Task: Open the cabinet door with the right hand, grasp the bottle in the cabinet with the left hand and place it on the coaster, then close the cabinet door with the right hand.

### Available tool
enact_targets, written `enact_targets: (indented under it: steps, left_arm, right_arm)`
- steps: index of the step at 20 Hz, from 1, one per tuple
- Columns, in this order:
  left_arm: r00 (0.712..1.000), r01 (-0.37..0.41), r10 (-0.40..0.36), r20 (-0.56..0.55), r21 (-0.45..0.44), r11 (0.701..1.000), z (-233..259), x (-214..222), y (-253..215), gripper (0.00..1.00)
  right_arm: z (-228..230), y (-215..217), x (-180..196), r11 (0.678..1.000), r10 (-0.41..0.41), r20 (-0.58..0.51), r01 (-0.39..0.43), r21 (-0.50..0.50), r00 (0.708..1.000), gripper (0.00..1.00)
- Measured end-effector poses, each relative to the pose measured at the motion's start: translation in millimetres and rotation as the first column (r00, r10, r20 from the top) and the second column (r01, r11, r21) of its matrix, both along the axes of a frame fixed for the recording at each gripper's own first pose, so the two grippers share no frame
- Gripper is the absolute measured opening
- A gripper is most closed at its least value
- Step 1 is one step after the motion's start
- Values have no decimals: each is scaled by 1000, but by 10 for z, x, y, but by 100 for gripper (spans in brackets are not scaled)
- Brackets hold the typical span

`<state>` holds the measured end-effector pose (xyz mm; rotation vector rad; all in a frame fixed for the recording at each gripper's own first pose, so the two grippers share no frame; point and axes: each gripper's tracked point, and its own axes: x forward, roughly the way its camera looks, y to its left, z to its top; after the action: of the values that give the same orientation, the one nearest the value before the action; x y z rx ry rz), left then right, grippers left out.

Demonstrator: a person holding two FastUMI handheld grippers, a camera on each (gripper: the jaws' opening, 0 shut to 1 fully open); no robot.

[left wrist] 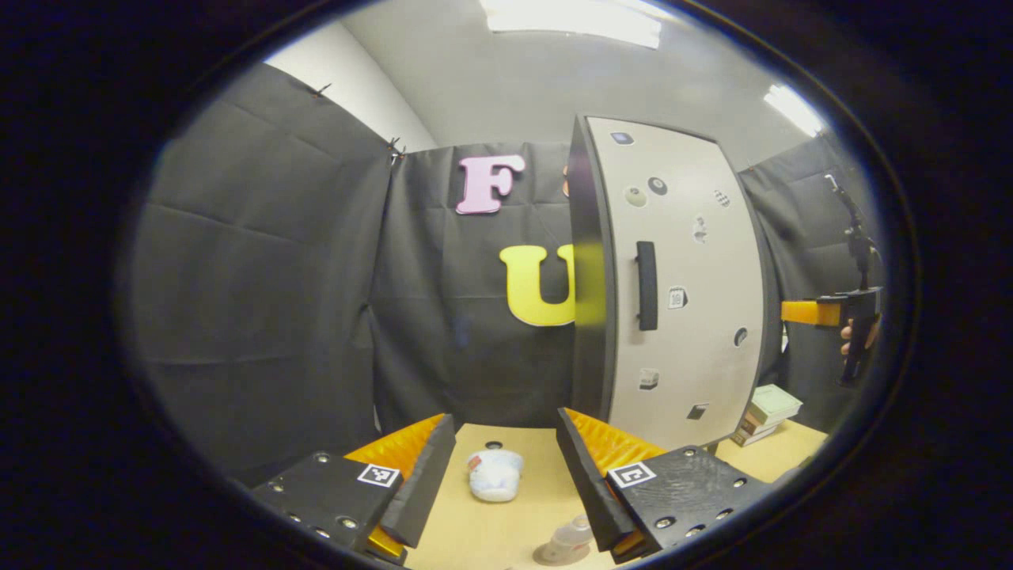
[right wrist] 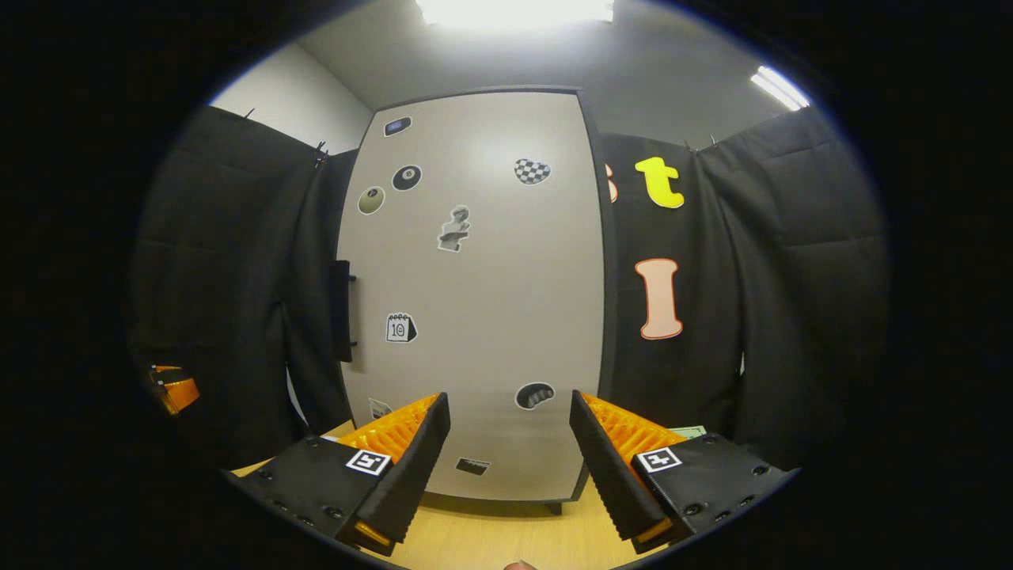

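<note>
The pale cabinet door (left wrist: 696, 237) carries several stickers and looks shut flush on the dark cabinet; its black handle (left wrist: 646, 285) is vertical. A small clear bottle (left wrist: 571, 537) stands on a round coaster (left wrist: 554, 556) on the table, just below my left gripper (left wrist: 502, 418), which is open and holds nothing. In the right gripper view the door (right wrist: 483, 317) faces me and the handle (right wrist: 340, 310) is at its left edge. My right gripper (right wrist: 508, 398) is open in front of the door's lower part, apart from it. The right gripper (left wrist: 831, 313), held by a hand, also appears beyond the cabinet.
A white crumpled object (left wrist: 495, 475) lies on the wooden table (left wrist: 459, 530) between my left fingers. Stacked books (left wrist: 768, 412) sit to the right of the cabinet. The left gripper (right wrist: 172, 388) shows at the far left. Black cloth walls surround the table.
</note>
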<state>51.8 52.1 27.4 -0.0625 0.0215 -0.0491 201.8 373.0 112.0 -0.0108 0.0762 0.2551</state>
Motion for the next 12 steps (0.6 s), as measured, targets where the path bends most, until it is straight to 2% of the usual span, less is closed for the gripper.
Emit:
enact_targets:
  steps: [5, 7, 9, 12]
  left_arm:
    - [997, 70, -70, 39, 3, 998, 217, 82, -554, 78]
    - [994, 96, -96, 45, 11, 995, 279, 103, -741, 82]
    - [993, 109, -110, 47, 24, 994, 310, 97, -866, 78]
    - [991, 123, -124, 45, 35, 992, 323, 12, -971, 80]
  right_arm:
    - [120, -655, -232, 998, -64, 20, 64, -11, 998, 97]
    - [149, -897, -321, 996, -88, 29, 88, -7, 996, 96]
    - [152, -1102, -382, 994, -107, 40, 108, -9, 993, 96]
    - [88, -1385, -532, 992, -121, 45, 122, -16, 992, 96]
